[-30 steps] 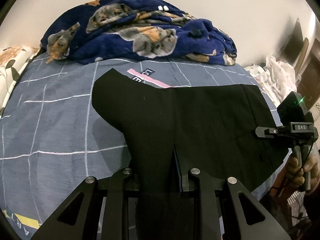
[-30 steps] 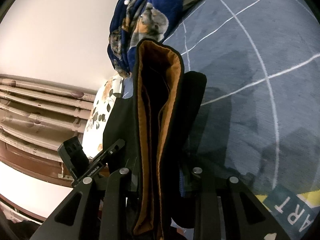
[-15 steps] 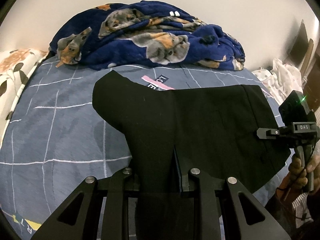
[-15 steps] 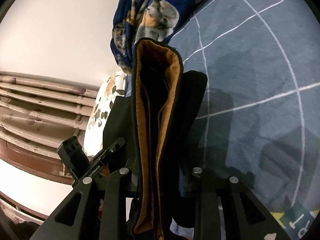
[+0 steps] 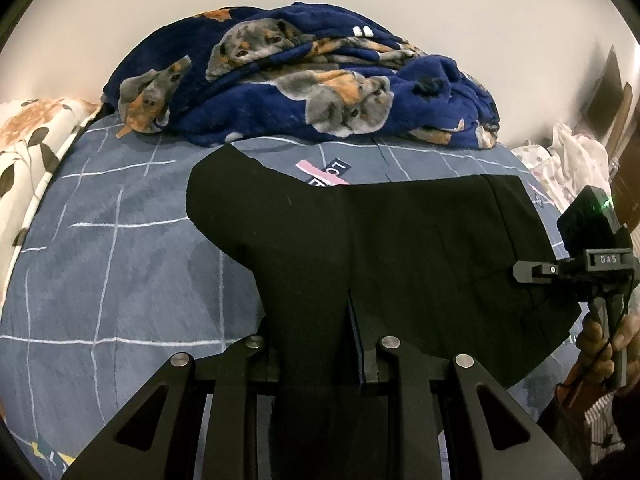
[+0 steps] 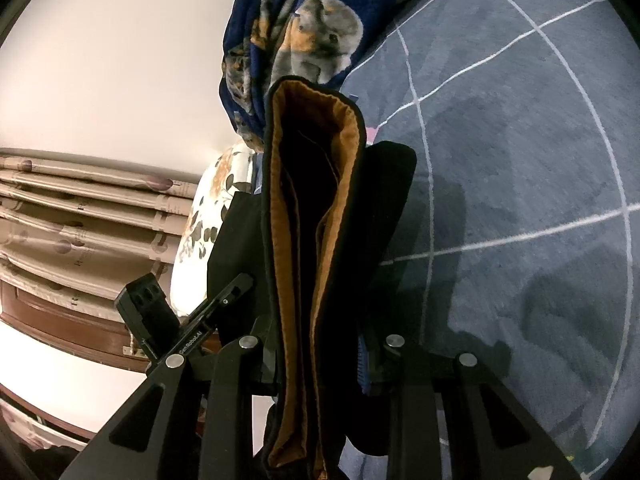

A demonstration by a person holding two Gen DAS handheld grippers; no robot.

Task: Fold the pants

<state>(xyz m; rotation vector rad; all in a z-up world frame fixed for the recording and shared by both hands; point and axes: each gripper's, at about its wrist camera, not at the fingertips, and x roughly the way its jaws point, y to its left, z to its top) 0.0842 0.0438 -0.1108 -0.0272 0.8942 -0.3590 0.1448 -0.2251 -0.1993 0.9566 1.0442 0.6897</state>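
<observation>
Black pants (image 5: 384,248) hang stretched over a blue-grey checked bed (image 5: 100,280), held up between my two grippers. My left gripper (image 5: 320,360) is shut on one end of the cloth, which fills its jaws. My right gripper (image 6: 316,352) is shut on the waistband end, showing its orange-brown lining (image 6: 344,168). The right gripper also shows in the left wrist view (image 5: 576,268) at the far right edge of the pants. The left gripper shows in the right wrist view (image 6: 176,328) at lower left.
A navy dog-print blanket (image 5: 304,84) is heaped at the back of the bed. A floral pillow (image 5: 28,148) lies at the left. White clothes (image 5: 568,160) are piled at the right. A wooden headboard (image 6: 60,240) is behind.
Both grippers have carried the pants further over the bed toward the blanket; the blanket looms larger and the bed grid lines have shifted. Both grips are unchanged.
</observation>
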